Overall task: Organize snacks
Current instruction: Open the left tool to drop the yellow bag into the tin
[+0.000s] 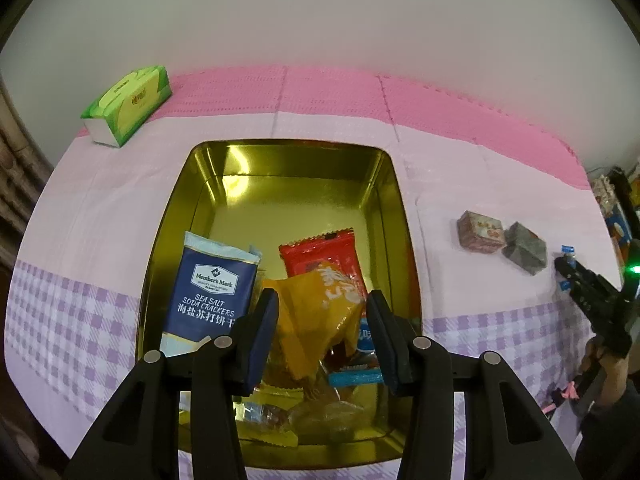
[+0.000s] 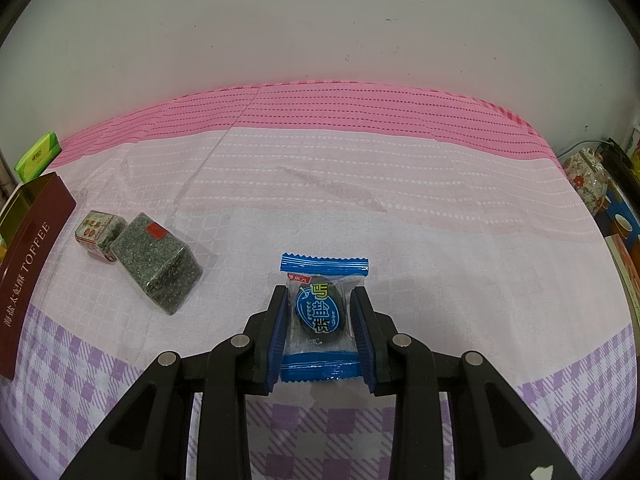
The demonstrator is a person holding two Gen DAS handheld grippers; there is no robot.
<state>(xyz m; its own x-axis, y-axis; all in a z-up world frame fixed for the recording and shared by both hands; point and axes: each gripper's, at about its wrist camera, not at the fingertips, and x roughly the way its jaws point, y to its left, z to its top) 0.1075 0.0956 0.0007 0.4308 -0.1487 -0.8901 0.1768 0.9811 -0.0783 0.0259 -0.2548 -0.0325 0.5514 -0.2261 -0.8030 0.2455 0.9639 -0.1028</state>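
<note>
**Two grippers at work over a pink-and-lilac cloth**

A plain pale wall backs a table spread with a cloth (image 2: 360, 184) banded in pink, pale pink and lilac check. On it stands one open gold tin (image 1: 394, 200), whose maroon outer wall reads TOFFEE in the right wrist view. One green tissue pack (image 1: 128, 104) lies at the far left edge of the cloth.

Inside the tin lie several wrapped snacks: one navy cracker packet (image 1: 210, 292) marked sea salt soda crackers, one red packet (image 1: 320, 256), one orange packet (image 1: 320, 320), and a few smaller clear and blue wrappers heaped at the near end, too jumbled to count. The left gripper (image 1: 322, 332) hangs over that heap, its jaws apart; the orange packet sits between them, free of the right pad, though contact at the left pad cannot be told.

Two small block-shaped packs rest on the cloth just beside the tin, touching each other: one reddish-brown block (image 2: 98, 234) and one dark green speckled block (image 2: 158, 264).

The right gripper (image 2: 320, 328) is down on the cloth, well apart from the tin, its two blue pads clamped on the sides of one blue-wrapped candy (image 2: 322, 312).
</note>
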